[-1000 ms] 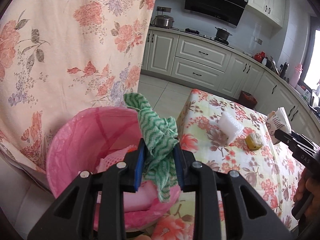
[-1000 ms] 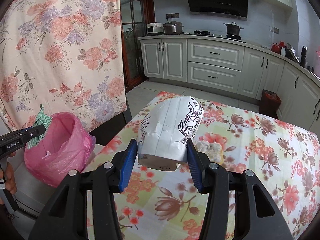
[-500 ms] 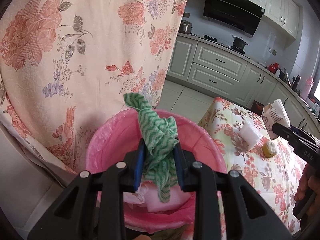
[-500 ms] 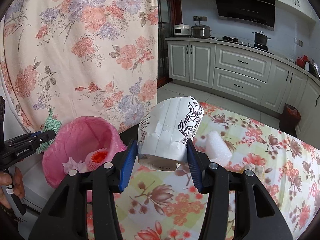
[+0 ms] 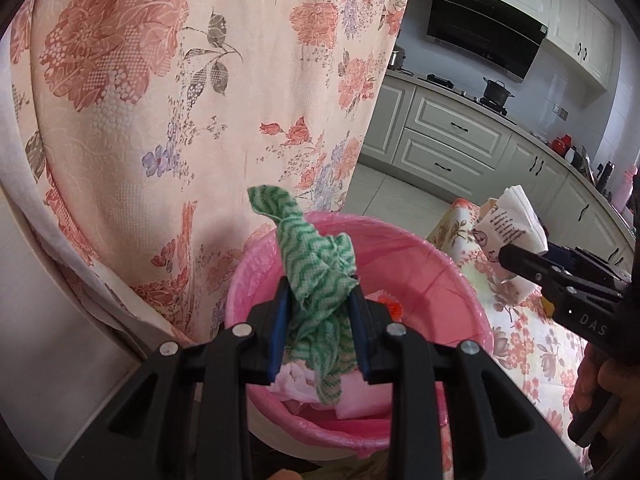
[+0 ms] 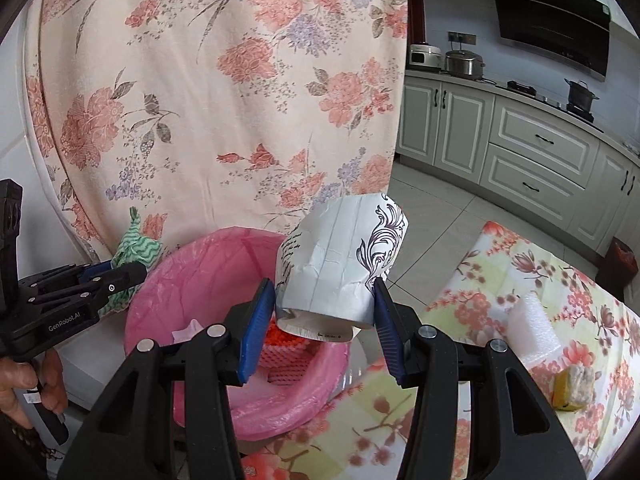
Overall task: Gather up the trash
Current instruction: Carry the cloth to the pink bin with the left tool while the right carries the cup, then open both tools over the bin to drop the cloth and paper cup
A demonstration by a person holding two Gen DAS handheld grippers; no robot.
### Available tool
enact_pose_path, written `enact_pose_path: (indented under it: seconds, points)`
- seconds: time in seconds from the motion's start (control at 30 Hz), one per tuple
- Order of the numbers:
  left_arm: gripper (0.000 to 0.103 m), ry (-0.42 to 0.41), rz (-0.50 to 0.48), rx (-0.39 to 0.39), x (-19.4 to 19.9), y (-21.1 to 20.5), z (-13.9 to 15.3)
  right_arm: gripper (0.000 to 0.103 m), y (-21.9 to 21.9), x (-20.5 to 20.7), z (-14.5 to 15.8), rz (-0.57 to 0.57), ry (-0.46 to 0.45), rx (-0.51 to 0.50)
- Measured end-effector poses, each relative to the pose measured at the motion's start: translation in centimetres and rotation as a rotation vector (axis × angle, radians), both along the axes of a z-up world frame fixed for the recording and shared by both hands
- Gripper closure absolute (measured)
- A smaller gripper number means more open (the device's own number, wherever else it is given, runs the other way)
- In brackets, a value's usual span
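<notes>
The drop step is judged in hand: a green rag (image 5: 316, 276) is clamped in the left gripper (image 5: 318, 334) over the pink bin (image 5: 440, 264), a paper cup (image 6: 340, 276) gripped in the right gripper (image 6: 324, 330) over its rim, so release is called for next.

"GenRobot.AI" on left gripper (image 6: 132, 276)

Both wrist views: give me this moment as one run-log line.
left gripper: shut on green cloth over pink bin | right gripper: shut on paper cup | table: foam block
</notes>
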State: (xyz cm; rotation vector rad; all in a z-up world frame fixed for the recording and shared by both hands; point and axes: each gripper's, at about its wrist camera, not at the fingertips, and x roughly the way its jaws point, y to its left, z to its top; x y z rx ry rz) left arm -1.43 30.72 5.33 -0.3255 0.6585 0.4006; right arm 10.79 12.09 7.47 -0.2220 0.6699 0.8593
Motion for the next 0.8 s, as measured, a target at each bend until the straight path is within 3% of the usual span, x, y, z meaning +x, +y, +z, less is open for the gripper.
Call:
enact_pose_path:
  seconds: [0.33, 0.37, 0.47, 0.8]
  points:
    - [0.075, -0.004, 0.002, -0.007, -0.2, 0.6, 0.0, 0.053, 3.0, -0.7, -0.9, 0.056, 0.004, -0.023]
    - [0.073, -0.004, 0.002, -0.009, -0.2, 0.6, 0.0, 0.051, 3.1, -0.7, -1.0, 0.059, 0.003, -0.025]
    - [0.05, -0.012, 0.007, -0.027, -0.4, 0.7, 0.0, 0.042, 3.3, -0.8, -1.1, 0.062, -0.003, -0.03]
    - [0.05, -0.006, -0.009, -0.02, 0.4, -0.2, 0.0, 0.04, 0.8, 0.5, -1.5, 0.0, 0.006, -0.02]
